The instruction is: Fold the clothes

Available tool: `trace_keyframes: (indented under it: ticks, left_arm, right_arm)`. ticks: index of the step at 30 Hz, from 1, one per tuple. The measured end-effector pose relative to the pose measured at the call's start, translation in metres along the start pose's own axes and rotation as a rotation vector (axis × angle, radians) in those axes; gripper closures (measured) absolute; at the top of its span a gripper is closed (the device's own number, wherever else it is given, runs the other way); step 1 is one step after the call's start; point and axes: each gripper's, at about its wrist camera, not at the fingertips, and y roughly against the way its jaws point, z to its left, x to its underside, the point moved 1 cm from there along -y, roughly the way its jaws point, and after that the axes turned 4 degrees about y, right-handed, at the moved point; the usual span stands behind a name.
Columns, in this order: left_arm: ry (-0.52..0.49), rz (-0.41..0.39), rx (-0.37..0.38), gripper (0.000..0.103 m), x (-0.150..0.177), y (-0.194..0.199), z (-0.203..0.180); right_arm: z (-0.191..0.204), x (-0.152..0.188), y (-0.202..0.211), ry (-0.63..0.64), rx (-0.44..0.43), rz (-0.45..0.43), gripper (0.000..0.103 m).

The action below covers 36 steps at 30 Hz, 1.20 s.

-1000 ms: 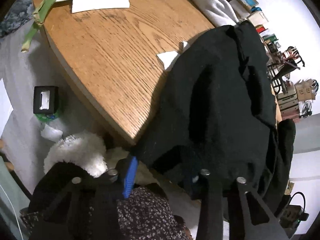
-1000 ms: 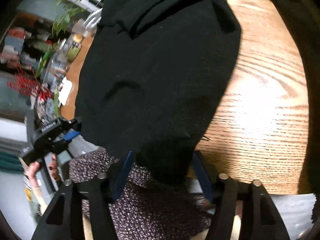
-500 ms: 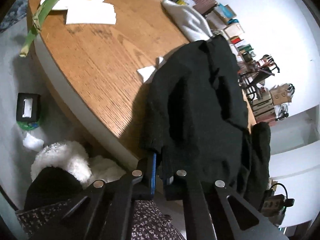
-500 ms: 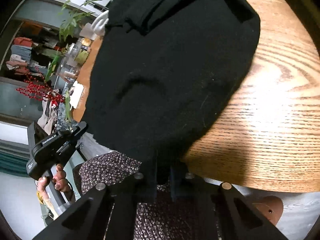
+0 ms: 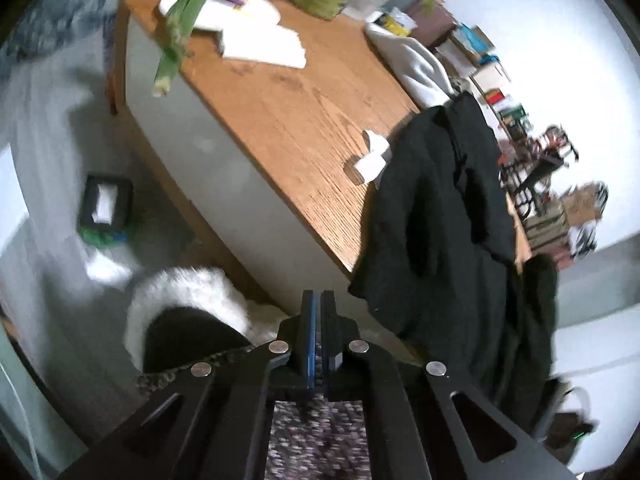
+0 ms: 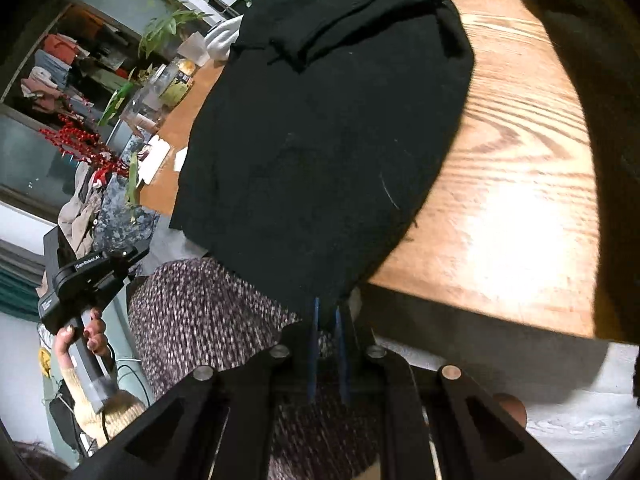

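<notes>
Each view is taken from a fisheye camera behind a hand-held gripper, angled steeply down over the near edge of the worktop (image 5: 304, 128). The left view faces along its left side, the right view across its right corner; the black garment (image 5: 440, 220) is shared by both, seen close

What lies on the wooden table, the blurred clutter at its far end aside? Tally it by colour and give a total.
Black: 1, the black garment.
White: 4, the plate, the paper stack, the paper scrap, the pale garment.
Green: 1, the leek stalk.
Total: 6.
</notes>
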Motion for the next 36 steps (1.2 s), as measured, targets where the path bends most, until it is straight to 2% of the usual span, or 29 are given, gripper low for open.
trace_keyframes:
  ticks: [2, 3, 4, 5, 6, 7, 8, 11, 15, 17, 18, 19, 23, 25, 26, 28, 30, 32, 34, 36]
  left_arm:
    - [0.052, 0.037, 0.010, 0.095, -0.003, -0.007, -0.001]
    - [0.062, 0.047, 0.006, 0.080, -0.004, -0.010, -0.004]
    - [0.065, 0.052, 0.006, 0.058, -0.005, -0.015, -0.009]
    - [0.060, 0.056, 0.013, 0.051, -0.004, -0.017, -0.013]
    - [0.056, 0.061, 0.020, 0.049, -0.004, -0.019, -0.018]
    - [0.051, 0.066, 0.027, 0.049, -0.004, -0.021, -0.022]
    - [0.038, 0.066, 0.005, 0.049, -0.005, -0.025, -0.029]
    - [0.021, 0.083, -0.090, 0.049, -0.005, -0.041, -0.040]
    - [0.030, 0.121, -0.168, 0.048, -0.003, -0.064, -0.042]
    - [0.004, 0.114, -0.166, 0.049, -0.003, -0.066, -0.046]
    - [-0.021, 0.105, -0.170, 0.055, -0.003, -0.065, -0.049]
    - [-0.043, 0.096, -0.161, 0.065, -0.002, -0.064, -0.052]
    - [-0.058, 0.080, -0.135, 0.077, 0.001, -0.054, -0.047]
    - [-0.065, 0.069, -0.121, 0.096, 0.003, -0.048, -0.043]
    - [-0.068, 0.062, -0.094, 0.096, 0.003, -0.043, -0.043]
    - [-0.074, 0.048, -0.038, 0.097, 0.003, -0.033, -0.041]
    - [-0.085, 0.038, 0.014, 0.097, 0.004, -0.025, -0.042]
    - [-0.088, 0.045, 0.082, 0.097, 0.003, -0.019, -0.043]
    - [-0.090, 0.051, 0.150, 0.097, 0.003, -0.013, -0.045]
    - [-0.086, 0.054, 0.198, 0.097, 0.003, -0.003, -0.042]
  right_arm:
    - [-0.006, 0.001, 0.000, -0.018, -0.017, 0.005, 0.096]
    - [-0.009, 0.001, -0.001, -0.030, -0.027, 0.006, 0.096]
    - [-0.012, 0.001, -0.001, -0.042, -0.037, 0.008, 0.094]
    - [-0.013, 0.000, -0.002, -0.051, -0.047, 0.008, 0.091]
    - [-0.012, -0.002, -0.002, -0.054, -0.054, 0.005, 0.090]
    - [-0.013, -0.004, 0.001, -0.057, -0.057, -0.003, 0.082]
    - [-0.015, -0.006, 0.003, -0.063, -0.054, -0.014, 0.079]
    - [-0.023, -0.011, 0.009, -0.082, -0.031, -0.032, 0.074]
    - [-0.027, -0.015, 0.003, -0.100, -0.022, -0.017, 0.066]
    - [-0.028, -0.017, -0.001, -0.103, -0.019, -0.006, 0.063]
    - [-0.027, -0.019, -0.003, -0.102, -0.014, -0.003, 0.062]
    - [-0.027, -0.021, -0.005, -0.100, -0.009, -0.001, 0.060]
    - [-0.018, -0.028, -0.012, -0.067, 0.001, 0.008, 0.051]
    - [-0.013, -0.031, -0.015, -0.048, 0.005, 0.012, 0.051]
    - [-0.010, -0.033, -0.017, -0.038, 0.008, 0.015, 0.051]
    - [-0.007, -0.037, -0.021, -0.032, 0.010, 0.023, 0.054]
    - [-0.007, -0.041, -0.025, -0.044, 0.001, 0.031, 0.066]
    - [-0.009, -0.045, -0.029, -0.050, 0.001, 0.035, 0.085]
    - [-0.008, -0.044, -0.028, -0.047, -0.006, 0.041, 0.092]
    - [-0.007, -0.040, -0.026, -0.039, -0.016, 0.048, 0.094]
